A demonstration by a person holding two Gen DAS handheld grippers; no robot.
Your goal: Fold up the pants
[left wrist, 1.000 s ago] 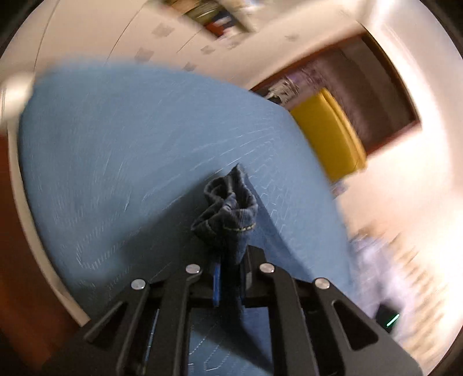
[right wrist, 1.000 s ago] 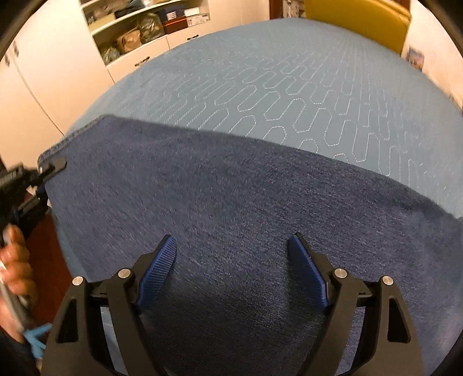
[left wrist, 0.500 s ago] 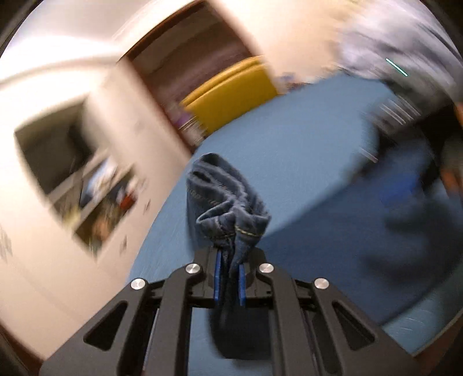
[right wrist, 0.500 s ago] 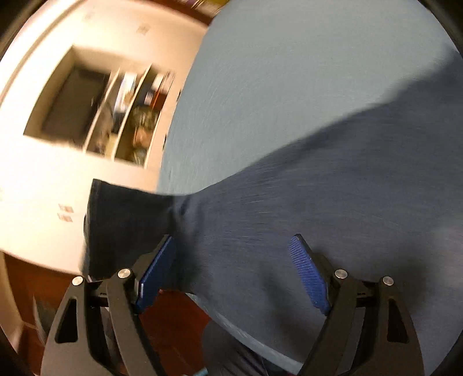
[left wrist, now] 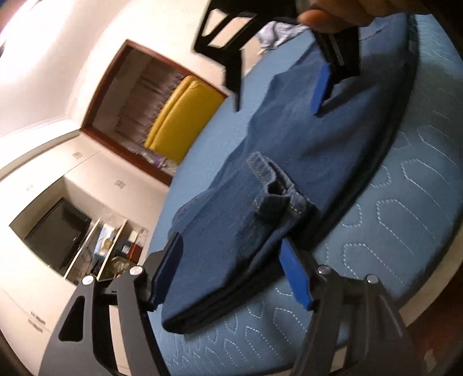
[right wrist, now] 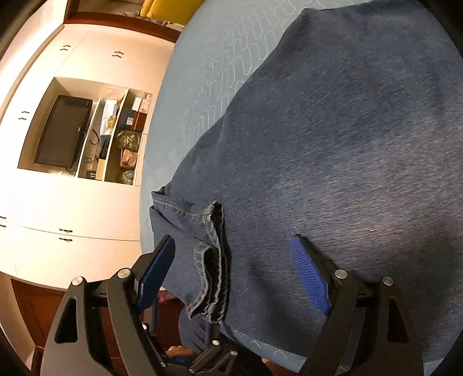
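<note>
Dark blue jeans [left wrist: 303, 150] lie folded over on the light blue quilted mattress [left wrist: 405, 202]. Their bunched hem [left wrist: 275, 196] rests on top of the fold, just ahead of my left gripper [left wrist: 231, 272]. Its jaws are opening, with the fold's edge between the blue pads but not pressed. My right gripper [left wrist: 276, 108], held by a hand [left wrist: 332, 14], hovers open over the far part of the jeans. In the right wrist view the right gripper [right wrist: 233, 277] stands open above the jeans [right wrist: 347, 144], with the stitched hem [right wrist: 211, 260] between its fingers and untouched.
The mattress [right wrist: 202, 72] ends close to a white cabinet wall with a black screen [right wrist: 62, 133] and cluttered shelves [right wrist: 127, 138]. A yellow seat [left wrist: 179, 124] stands by a dark doorway beyond the bed. Loose light clothing [left wrist: 277, 31] lies at the far end.
My left gripper has let go of the bunched hem and its jaws have spread; the hem now rests on the folded jeans. Both views have rolled and swung. The right gripper stays open.
</note>
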